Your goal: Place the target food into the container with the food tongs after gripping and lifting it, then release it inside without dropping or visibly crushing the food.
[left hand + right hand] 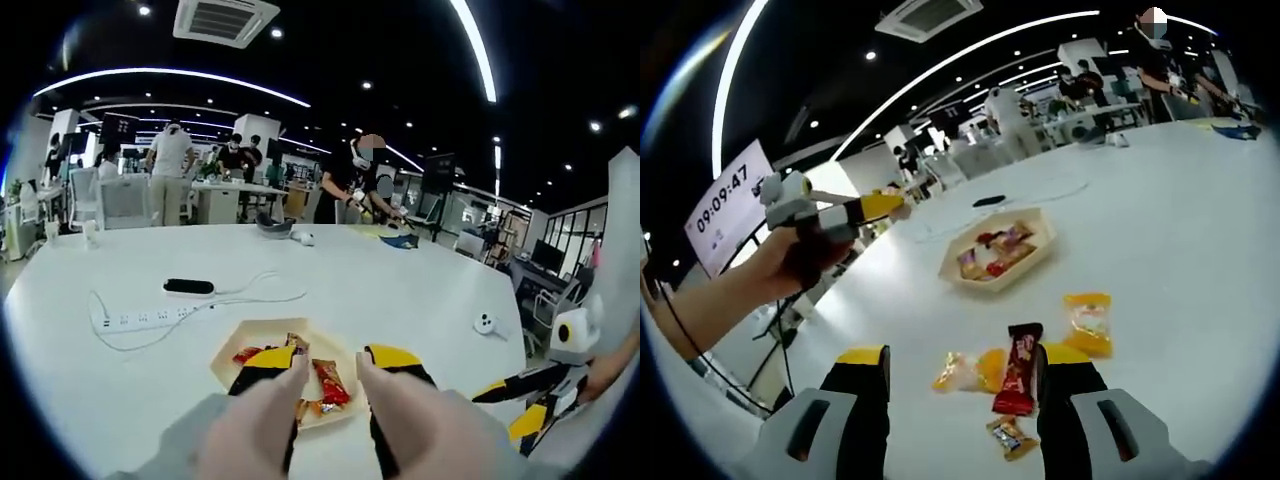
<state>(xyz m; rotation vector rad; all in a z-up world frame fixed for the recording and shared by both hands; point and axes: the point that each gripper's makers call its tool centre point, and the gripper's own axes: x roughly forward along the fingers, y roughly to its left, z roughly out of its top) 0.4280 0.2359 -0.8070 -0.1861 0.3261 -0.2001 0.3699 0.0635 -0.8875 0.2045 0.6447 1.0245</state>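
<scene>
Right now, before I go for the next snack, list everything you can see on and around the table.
Tray: one, pale hexagonal, on the white table, several wrapped snacks inside.
Loose snacks: four beside the tray; dark red bar, yellow packet, orange-yellow packet, small candy.
Power strip: one, white, beyond the tray, cable looped.
Black device: one, behind the strip.
White controller: one, off to the side on the table.
People: several standing at far desks.
Timer screen: one, reads 09:09:47.
Left gripper: yellow-black jaws open over the tray.
Right gripper: jaws open around the loose snacks.
Hand: holds the left gripper.
</scene>
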